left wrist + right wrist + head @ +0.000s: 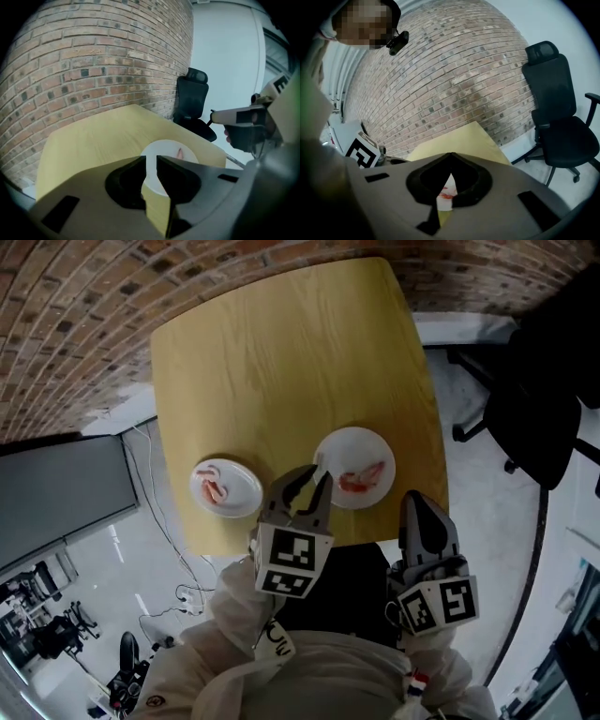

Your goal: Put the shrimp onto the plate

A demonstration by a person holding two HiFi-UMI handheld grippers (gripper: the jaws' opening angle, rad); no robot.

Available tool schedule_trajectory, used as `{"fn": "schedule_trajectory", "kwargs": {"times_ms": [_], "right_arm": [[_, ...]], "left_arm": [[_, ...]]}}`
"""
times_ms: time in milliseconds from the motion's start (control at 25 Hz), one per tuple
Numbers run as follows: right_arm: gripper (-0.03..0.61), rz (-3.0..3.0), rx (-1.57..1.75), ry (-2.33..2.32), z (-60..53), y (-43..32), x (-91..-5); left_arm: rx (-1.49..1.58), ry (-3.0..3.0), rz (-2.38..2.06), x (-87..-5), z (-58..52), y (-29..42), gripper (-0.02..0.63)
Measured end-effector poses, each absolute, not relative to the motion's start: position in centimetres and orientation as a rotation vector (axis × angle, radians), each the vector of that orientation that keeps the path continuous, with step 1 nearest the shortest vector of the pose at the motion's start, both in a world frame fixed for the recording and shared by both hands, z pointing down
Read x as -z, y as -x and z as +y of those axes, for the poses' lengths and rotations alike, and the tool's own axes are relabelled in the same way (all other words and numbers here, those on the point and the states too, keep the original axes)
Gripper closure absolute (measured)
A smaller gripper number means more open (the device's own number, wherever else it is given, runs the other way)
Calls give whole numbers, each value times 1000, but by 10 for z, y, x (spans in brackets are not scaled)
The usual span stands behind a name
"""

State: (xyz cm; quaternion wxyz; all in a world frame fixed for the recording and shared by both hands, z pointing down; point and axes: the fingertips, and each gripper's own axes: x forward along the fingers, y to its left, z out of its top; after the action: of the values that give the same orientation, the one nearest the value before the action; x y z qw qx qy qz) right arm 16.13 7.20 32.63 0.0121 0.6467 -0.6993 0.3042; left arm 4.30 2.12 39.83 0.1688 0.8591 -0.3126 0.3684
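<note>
Now the pink shrimp (pixel 215 489) sits on the small white plate (pixel 246 495), just left of the empty, slightly parted left gripper (pixel 314 476), probably the nearer one, while the right gripper (pixel 417 501) hangs clenched on nothing.

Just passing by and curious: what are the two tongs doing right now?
Left tongs: slightly open, holding nothing.
Right tongs: closed, holding nothing.
</note>
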Motion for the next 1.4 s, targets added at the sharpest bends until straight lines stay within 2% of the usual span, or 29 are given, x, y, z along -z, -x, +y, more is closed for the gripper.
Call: {"fn": "schedule_trajectory", "kwargs": {"times_ms": [760,1120,1400], "right_arm": [[555,-2337,-969,-1683,39,-10,-346],[555,-2342,-977,-1625,27,25,-353],[555,-2331,-984,-1616,16,40,-360]], "left_arm": [[-1083,-2294,-1217,-409,-11,130,549],[-996,-2244,-1318,-413,-31,172,546],[-1007,-2230,-1291,-424,-41,186,516]]}}
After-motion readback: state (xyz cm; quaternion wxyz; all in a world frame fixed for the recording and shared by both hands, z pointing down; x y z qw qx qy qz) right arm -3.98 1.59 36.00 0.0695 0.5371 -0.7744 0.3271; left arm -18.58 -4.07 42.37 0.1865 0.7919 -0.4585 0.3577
